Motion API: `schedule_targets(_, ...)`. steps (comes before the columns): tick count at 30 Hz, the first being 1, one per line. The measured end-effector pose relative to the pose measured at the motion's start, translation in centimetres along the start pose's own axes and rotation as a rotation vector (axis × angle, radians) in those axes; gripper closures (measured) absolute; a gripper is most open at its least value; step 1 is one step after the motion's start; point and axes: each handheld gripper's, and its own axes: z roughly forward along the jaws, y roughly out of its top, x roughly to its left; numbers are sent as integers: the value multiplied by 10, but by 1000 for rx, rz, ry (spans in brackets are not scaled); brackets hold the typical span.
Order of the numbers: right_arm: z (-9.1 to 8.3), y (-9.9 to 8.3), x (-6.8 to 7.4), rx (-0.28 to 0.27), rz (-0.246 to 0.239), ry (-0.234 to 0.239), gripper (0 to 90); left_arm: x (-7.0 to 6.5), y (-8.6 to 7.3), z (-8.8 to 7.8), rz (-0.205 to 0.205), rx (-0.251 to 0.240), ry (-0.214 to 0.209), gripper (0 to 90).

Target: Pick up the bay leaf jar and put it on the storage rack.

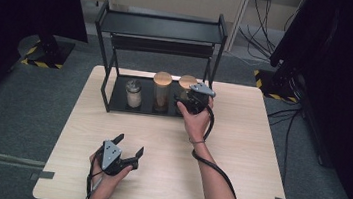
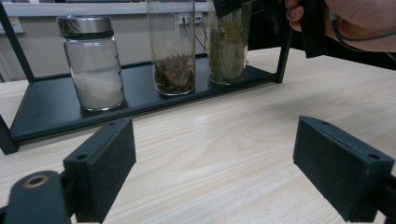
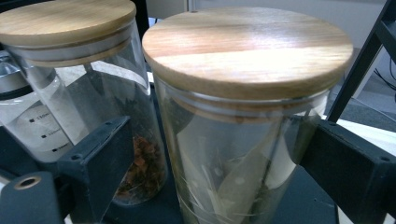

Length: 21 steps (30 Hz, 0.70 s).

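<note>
Meanwhile, the right gripper (image 1: 187, 102) stood at the lower shelf of the black rack (image 1: 114, 97), its jaws spread loosely around the leaf jar (image 3: 243, 140), one pad on each side and neither clearly pressing the glass, so the jar looked released. That jar sat at the rack's three o'clock end. The left gripper (image 1: 130, 144) rested at about seven o'clock on the table (image 1: 249, 153), jaws wide apart and holding nothing. I counted three jars in a row: the leaf jar and a spice jar (image 1: 161, 92), both with wooden lids, and one metal-capped jar of white powder (image 1: 134, 93). There were two grippers and one rack.
</note>
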Motion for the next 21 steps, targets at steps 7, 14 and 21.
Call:
schedule_targets(7,-5,-3,2,1,3,8,102,0,0,0,0,0,-1,127)
schedule_targets(14,-9,-8,3,4,13,17,95,0,0,0,1,-2,0,127)
schedule_targets(21,-12,-14,4,8,19,17,89,-1,0,0,0,-2,-1,127)
